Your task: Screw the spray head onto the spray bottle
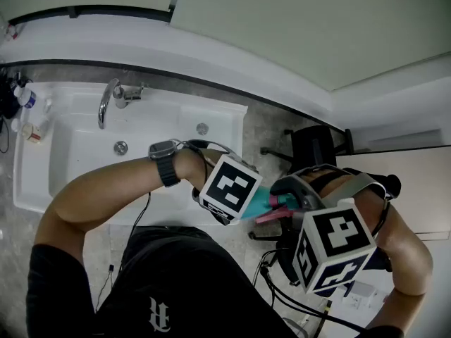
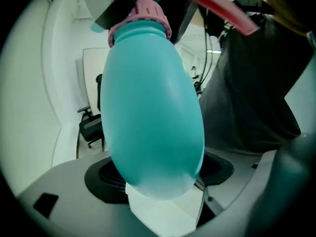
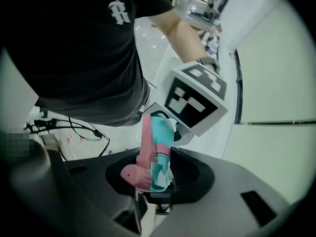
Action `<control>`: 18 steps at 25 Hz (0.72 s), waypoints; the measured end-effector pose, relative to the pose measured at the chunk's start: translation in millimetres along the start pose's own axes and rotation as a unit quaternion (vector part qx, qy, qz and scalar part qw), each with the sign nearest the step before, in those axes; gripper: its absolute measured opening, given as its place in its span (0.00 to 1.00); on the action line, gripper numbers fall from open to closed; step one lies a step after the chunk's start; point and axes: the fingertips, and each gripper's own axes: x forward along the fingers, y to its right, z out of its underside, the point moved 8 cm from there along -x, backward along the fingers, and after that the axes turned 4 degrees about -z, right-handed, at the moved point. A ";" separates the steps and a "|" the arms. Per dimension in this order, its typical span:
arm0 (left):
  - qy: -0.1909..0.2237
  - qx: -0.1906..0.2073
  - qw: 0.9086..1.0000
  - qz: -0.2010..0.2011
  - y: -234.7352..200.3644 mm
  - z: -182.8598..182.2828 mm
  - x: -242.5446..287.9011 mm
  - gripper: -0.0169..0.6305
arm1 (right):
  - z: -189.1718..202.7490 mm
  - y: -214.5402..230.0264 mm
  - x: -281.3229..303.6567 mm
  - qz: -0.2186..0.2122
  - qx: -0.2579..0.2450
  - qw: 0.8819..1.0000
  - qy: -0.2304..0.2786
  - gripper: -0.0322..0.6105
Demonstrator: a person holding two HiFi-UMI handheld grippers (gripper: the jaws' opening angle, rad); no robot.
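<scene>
A white sink (image 1: 77,146) with a chrome faucet (image 1: 106,103) stands on speckled grey floor (image 1: 266,129). Right of the sink stands a black chair (image 1: 313,146); behind the sink, a pale wall (image 1: 282,27).

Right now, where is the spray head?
Lower middle of the head view: the spray head sits on the spray bottle, in the right gripper, right of the sink.

Smooth, softly glossy teal plastic spray bottle (image 2: 153,112), pink plastic spray head (image 3: 145,147), glossy white sink (image 1: 77,146), shiny metal tap (image 1: 106,104)
</scene>
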 end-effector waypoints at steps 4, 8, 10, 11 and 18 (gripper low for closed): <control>-0.084 -0.038 0.992 -0.082 -8.4 12.0 5.1 0.66 | 18.2 25.7 15.3 -0.090 0.212 0.972 0.045 0.25; -0.171 -0.034 0.973 -0.151 -13.1 25.1 14.2 0.66 | 42.9 37.6 44.5 -0.188 0.442 0.872 0.100 0.25; -0.192 -0.023 0.968 -0.159 -13.8 27.7 25.8 0.66 | 49.3 36.9 58.8 -0.233 0.510 0.821 0.105 0.25; -0.183 -0.025 0.970 -0.155 -13.8 28.8 31.5 0.66 | 50.8 36.6 63.8 -0.243 0.528 0.807 0.105 0.25; -0.006 -0.048 0.995 -0.090 -7.6 29.7 46.0 0.66 | 59.2 31.1 35.2 -0.149 0.501 0.837 0.161 0.33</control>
